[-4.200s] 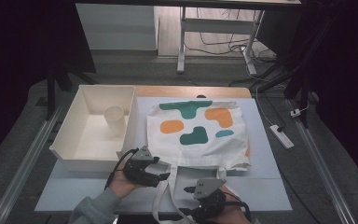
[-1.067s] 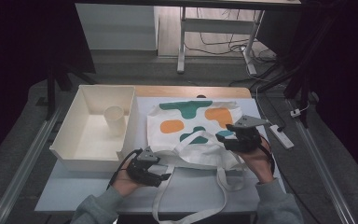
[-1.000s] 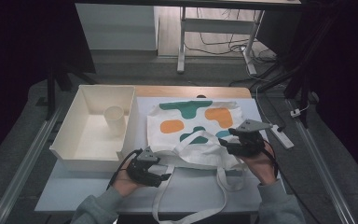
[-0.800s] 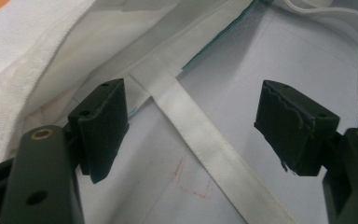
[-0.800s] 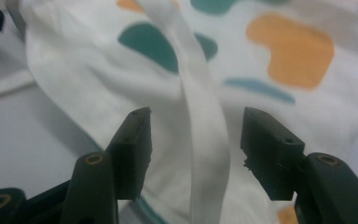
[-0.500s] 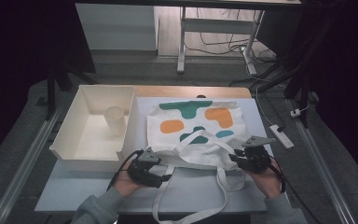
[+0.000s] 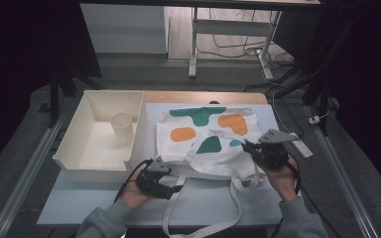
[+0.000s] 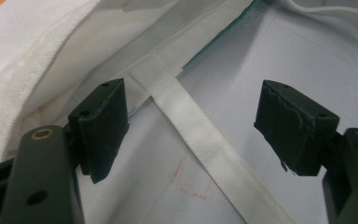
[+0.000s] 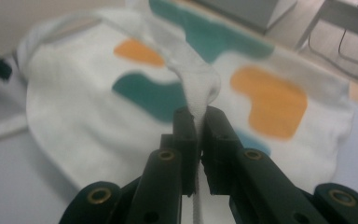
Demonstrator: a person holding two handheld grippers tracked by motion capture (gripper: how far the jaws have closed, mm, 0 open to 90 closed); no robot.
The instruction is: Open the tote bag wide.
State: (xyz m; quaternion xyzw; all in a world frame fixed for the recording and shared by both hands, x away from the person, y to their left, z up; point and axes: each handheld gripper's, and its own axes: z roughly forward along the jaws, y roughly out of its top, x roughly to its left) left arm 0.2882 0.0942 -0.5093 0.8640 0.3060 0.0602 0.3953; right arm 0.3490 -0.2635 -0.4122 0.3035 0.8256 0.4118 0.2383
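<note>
A white tote bag [image 7: 206, 126] printed with teal and orange shapes lies flat on the pale table [image 7: 79, 203]. My right gripper [image 7: 246, 145] is at the bag's near right corner. In the right gripper view it [image 9: 198, 116] is shut on a white handle strap [image 9: 193, 74], which arcs up over the bag [image 9: 88, 116]. My left gripper [image 7: 172, 185] rests at the bag's near left corner, open. In the left gripper view another strap [image 8: 200, 135] lies on the table between its [image 8: 193, 116] spread jaws, just short of the bag's hem [image 8: 37, 42].
A white bin [image 7: 74, 153] with a paper cup [image 7: 122, 128] standing in it sits at the table's left, close to the bag. The bag's lower strap [image 7: 238, 198] trails over the near table edge. A white power strip [image 7: 302, 147] lies on the right edge.
My right gripper went from the near edge to the bag's right corner, dipped, and has now risen slightly with a handle strap in it. The left gripper stayed put.
</note>
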